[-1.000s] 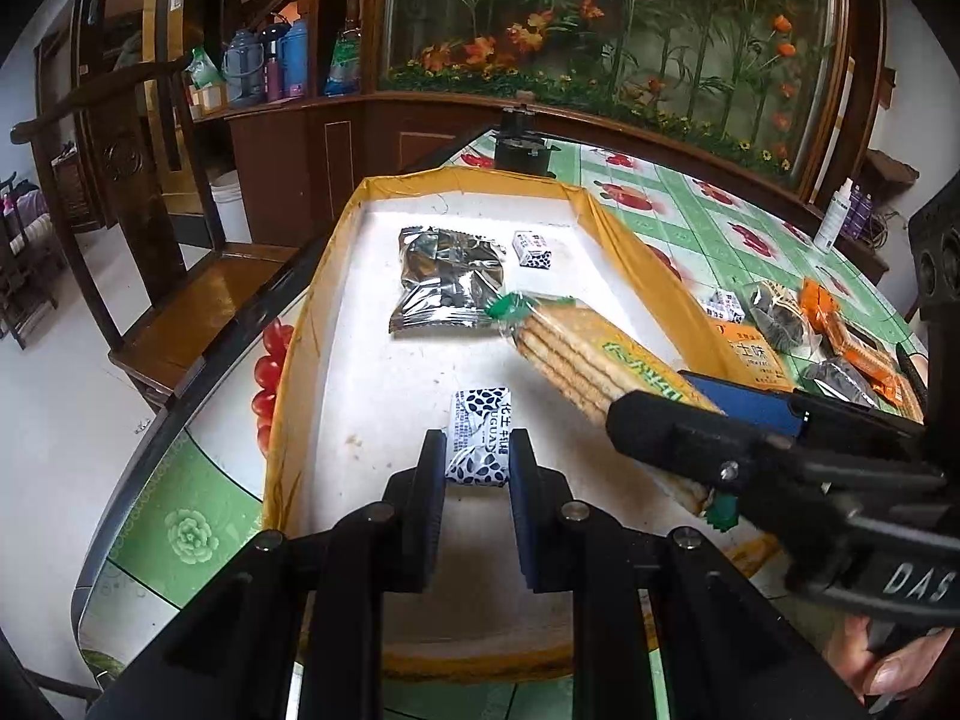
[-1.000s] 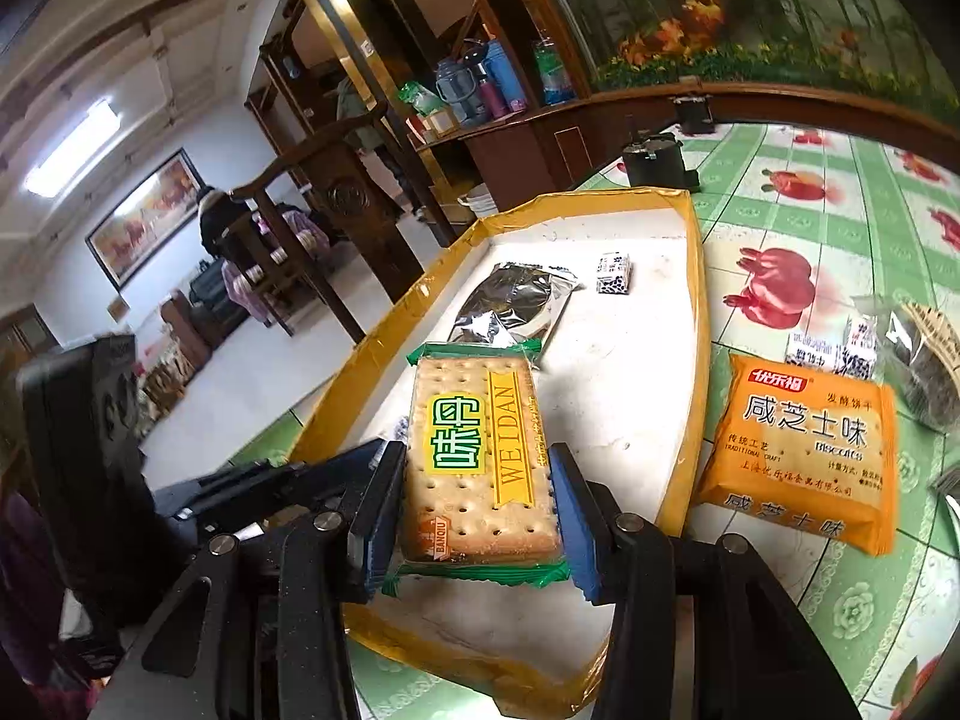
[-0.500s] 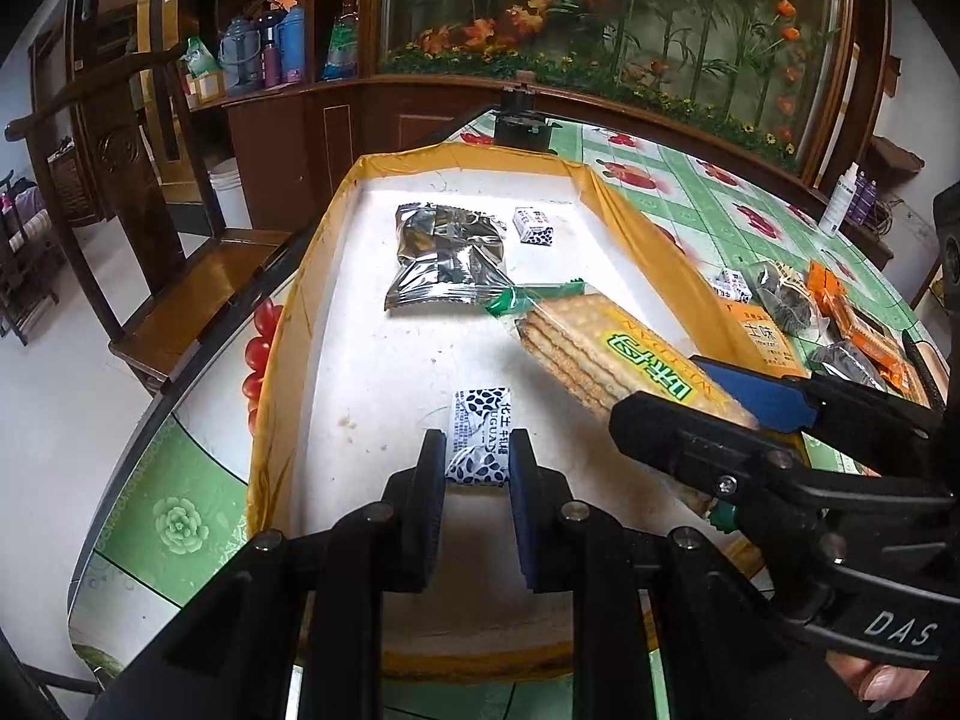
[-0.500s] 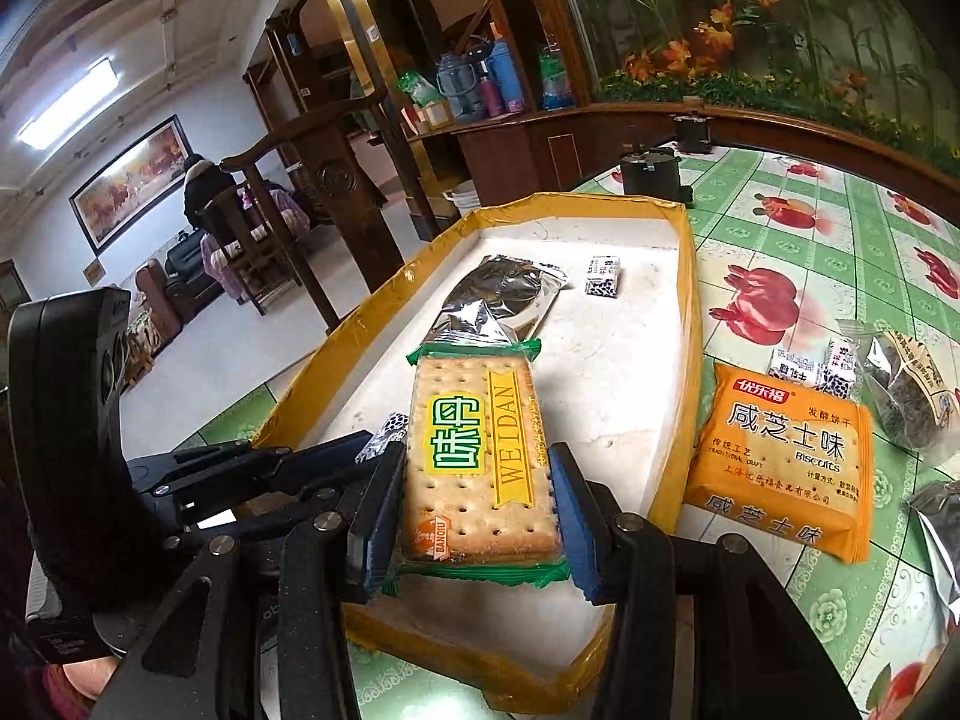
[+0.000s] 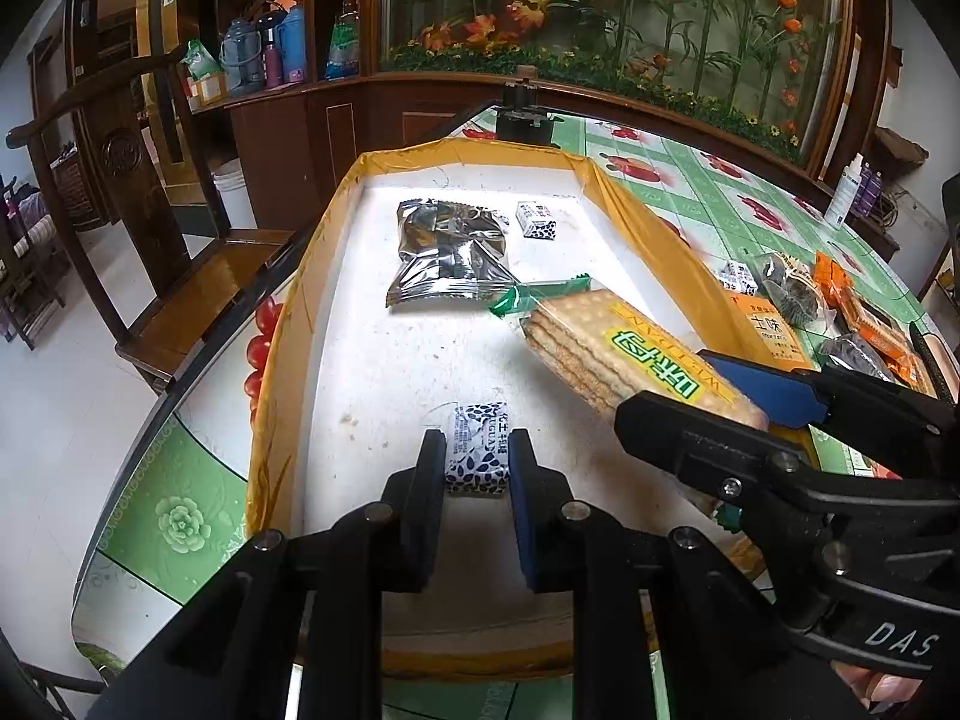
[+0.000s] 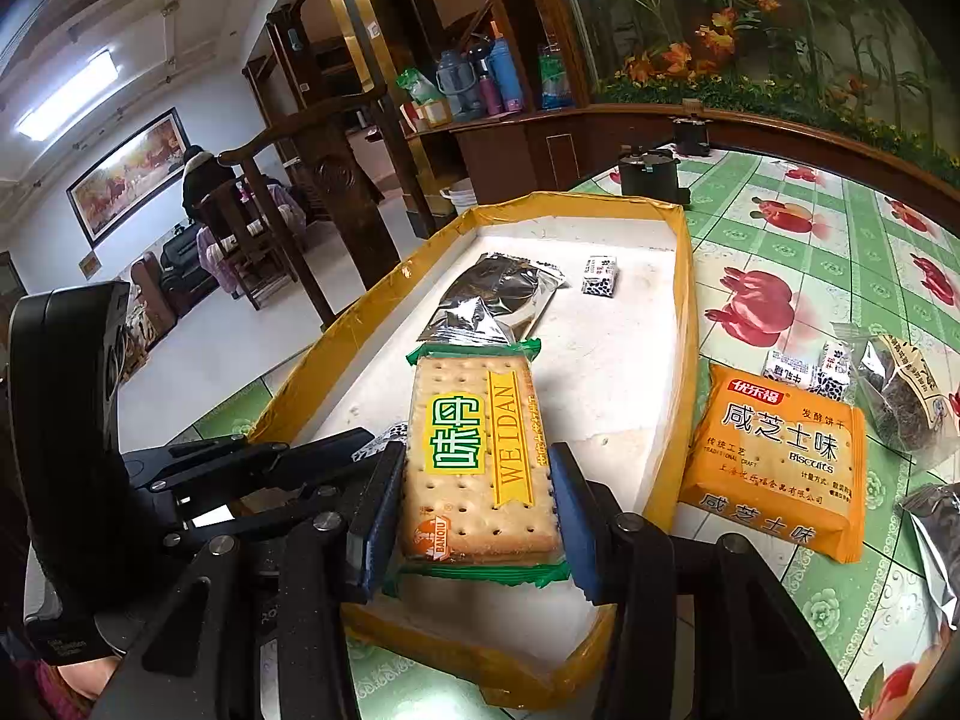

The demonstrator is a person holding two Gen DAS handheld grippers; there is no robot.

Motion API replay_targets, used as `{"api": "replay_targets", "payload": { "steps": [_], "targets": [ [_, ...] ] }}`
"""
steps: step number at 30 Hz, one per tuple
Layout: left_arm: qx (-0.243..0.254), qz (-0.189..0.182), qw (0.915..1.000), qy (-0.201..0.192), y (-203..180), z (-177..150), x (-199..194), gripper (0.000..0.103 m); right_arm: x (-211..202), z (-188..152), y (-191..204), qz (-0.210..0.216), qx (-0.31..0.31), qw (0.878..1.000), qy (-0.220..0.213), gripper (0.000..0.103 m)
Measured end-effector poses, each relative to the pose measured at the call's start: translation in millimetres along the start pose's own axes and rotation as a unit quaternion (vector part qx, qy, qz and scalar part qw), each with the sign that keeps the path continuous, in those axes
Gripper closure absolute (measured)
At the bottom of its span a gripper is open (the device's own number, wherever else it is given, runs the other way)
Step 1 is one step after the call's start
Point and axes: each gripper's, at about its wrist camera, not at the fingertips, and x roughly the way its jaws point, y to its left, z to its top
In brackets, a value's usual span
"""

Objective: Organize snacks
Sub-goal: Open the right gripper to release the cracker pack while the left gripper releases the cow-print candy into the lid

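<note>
So the sorting was partly done. The tray (image 5: 312,276) already held a silver packet (image 5: 450,258) and a small patterned sweet (image 5: 536,220) at its far end, both lying flat on the white floor. Two more items were on their way in. Several snacks waited outside on the table (image 6: 798,276) to the right: an orange biscuit pack (image 6: 780,462) just beside the tray's right wall, two small sweets (image 6: 810,369) beyond it, a dark snack in clear wrap (image 6: 900,402) further right, and more orange wrappers (image 5: 864,318) at the edge of the left wrist view, too small to count.

The left gripper (image 5: 477,468) was closed narrowly on a second sweet (image 5: 477,450), its pads against the wrapper's two sides, at the near end of the tray. Whether the sweet rested on the floor or hung just above it was hard to tell from this angle.

The right gripper (image 6: 474,510) held the cracker pack (image 6: 480,456) by its long edges at the near end, label up. The pack jutted out over the near right part of the tray, tilted, its far green seam close to the silver packet and apparently clear of the floor. Both still needed setting down and releasing.
</note>
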Motion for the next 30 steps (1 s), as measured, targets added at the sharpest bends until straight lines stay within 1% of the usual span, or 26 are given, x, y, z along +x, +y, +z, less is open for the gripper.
{"api": "replay_targets", "payload": {
  "steps": [6,10,17,20,22,27,30],
  "targets": [
    [-0.001,0.000,1.0000,0.000,-0.6,-0.2,-0.4,0.082,-0.3,0.0,-0.2,0.000,0.000,1.000,0.000,0.052],
    [-0.001,0.000,1.0000,0.000,-1.0,-0.3,-0.9,0.079,-0.2,0.2,0.7,0.001,0.001,1.000,0.000,0.051],
    [0.000,0.001,1.0000,-0.003,-2.8,-2.8,-0.7,0.077,-1.7,-1.0,-1.7,0.008,0.008,1.000,-0.002,0.051],
    [0.000,-0.001,1.0000,-0.001,-3.6,-3.3,-1.0,0.073,-6.7,-0.1,-3.9,0.011,0.015,1.000,-0.010,0.051],
    [-0.002,-0.003,1.0000,-0.003,-3.8,-3.3,-2.5,0.068,-11.8,0.2,-5.2,0.016,0.020,1.000,-0.016,0.051],
    [-0.007,-0.009,0.9999,-0.011,-3.4,-2.8,-6.8,0.066,-19.7,1.0,-6.8,0.023,0.027,0.999,-0.028,0.050],
    [-0.008,-0.014,0.9998,-0.013,-3.4,-3.2,-8.1,0.064,-21.5,1.7,-8.3,0.020,0.030,0.999,-0.031,0.047]
  ]
}}
